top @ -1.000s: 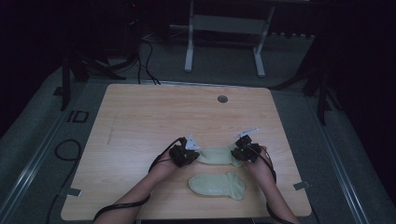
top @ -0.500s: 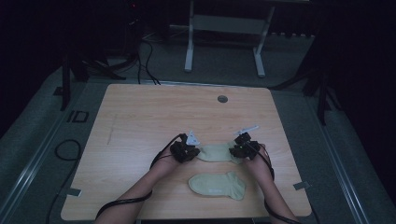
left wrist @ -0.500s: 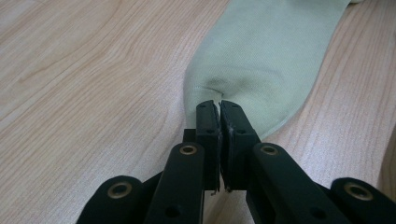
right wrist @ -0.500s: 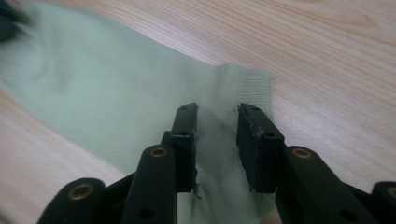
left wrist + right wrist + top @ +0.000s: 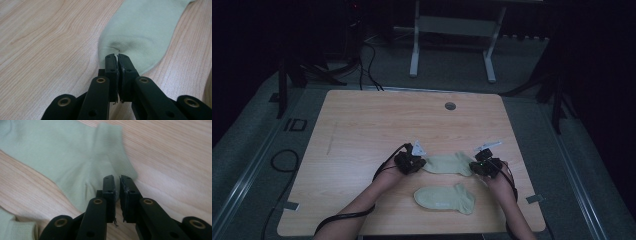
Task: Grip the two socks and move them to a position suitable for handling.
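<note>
Two pale green socks lie on the wooden table [image 5: 362,140]. The far sock [image 5: 447,163] is stretched flat between my two grippers. My left gripper [image 5: 411,162] is shut on its toe end, and the fabric [image 5: 140,32] puckers at the closed jaws of that gripper [image 5: 117,57]. At the sock's other end my right gripper [image 5: 484,167] is shut on the sock [image 5: 62,155] near its ribbed cuff [image 5: 112,147], the gripper [image 5: 117,179] pinching the cloth. The near sock [image 5: 445,198] lies loose in front, between the person's forearms.
A round grommet hole [image 5: 450,106] sits near the table's far edge. A metal stand [image 5: 452,45] and cables [image 5: 362,60] lie on the floor beyond the table. The near sock's cuff [image 5: 15,230] is close below the right gripper.
Both grippers have shifted slightly toward the near edge, and the right one has moved a little right. The far sock now lies more stretched out between them.
</note>
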The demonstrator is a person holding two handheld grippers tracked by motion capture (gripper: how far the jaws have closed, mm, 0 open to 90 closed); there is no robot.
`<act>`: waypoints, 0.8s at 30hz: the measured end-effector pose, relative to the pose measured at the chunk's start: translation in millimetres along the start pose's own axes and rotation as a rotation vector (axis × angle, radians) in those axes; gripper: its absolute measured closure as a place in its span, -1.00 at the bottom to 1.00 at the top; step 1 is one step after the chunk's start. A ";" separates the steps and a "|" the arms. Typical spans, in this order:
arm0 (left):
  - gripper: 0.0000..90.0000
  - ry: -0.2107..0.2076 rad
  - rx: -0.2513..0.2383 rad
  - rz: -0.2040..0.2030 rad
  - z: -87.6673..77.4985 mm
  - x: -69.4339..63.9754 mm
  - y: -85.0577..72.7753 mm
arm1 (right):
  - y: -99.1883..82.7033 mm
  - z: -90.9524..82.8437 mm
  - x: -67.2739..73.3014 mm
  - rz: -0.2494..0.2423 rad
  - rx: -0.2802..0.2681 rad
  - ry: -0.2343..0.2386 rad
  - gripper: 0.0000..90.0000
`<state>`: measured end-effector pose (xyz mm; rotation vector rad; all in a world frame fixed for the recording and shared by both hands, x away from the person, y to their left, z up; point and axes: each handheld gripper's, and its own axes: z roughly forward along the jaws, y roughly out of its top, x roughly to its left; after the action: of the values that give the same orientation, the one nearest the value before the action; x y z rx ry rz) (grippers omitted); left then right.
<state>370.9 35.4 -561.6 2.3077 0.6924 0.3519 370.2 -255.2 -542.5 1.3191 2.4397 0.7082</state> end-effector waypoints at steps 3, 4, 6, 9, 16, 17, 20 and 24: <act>0.92 -0.004 -0.001 -0.006 0.0 0.5 -0.1 | -3.1 -1.4 -3.4 0.008 -0.001 0.000 0.77; 0.92 -0.003 0.001 -0.005 0.1 0.3 0.3 | -3.5 -1.5 -3.9 0.008 -0.002 0.001 0.77; 0.92 -0.004 0.006 -0.006 0.3 0.4 1.3 | -2.9 -1.5 -4.1 0.011 0.002 0.004 0.71; 0.74 -0.032 0.006 -0.030 -0.2 0.3 3.3 | 0.1 -4.4 -3.0 0.017 -0.005 0.034 0.65; 0.12 -0.022 0.008 -0.040 -13.2 -12.0 9.3 | 7.6 -26.7 6.9 0.021 -0.079 0.078 0.53; 0.07 -0.020 0.013 -0.027 -17.2 -15.3 9.9 | 6.8 -28.5 8.7 0.028 -0.085 0.100 0.51; 0.01 -0.007 0.016 -0.036 -28.4 -21.6 10.6 | 3.0 -30.9 14.1 0.014 -0.083 0.112 0.49; 0.00 -0.059 0.027 -0.073 -50.8 -34.7 4.8 | -16.1 -33.3 26.2 0.003 -0.070 0.149 0.44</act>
<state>322.6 40.3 -523.6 2.3020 0.7543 0.2405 329.4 -250.2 -523.5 1.2858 2.5024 0.9142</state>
